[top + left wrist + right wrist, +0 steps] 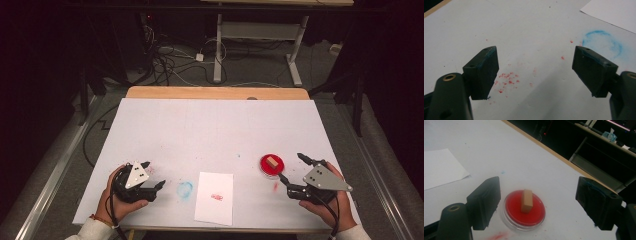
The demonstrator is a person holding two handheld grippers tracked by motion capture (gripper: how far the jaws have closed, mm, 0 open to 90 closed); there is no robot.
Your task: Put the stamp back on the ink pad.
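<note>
High view: the worktop (pixel 215 125) is covered in white so ink marks show, and the red ink pad (pixel 271 166) serves as landmark. A sheet of paper (pixel 215 197) lies flat to the left of the pad, near the person, placed to take prints; it already bears a small red mark. The right gripper (pixel 292 169) sits just right of the pad, jaws wide and empty, lined up on the wooden stamp (pixel 526 201), which stands face-down in the pad soaking ink. The left gripper (pixel 152 175) rests well left of the pad, open and empty, out of the way.
</note>
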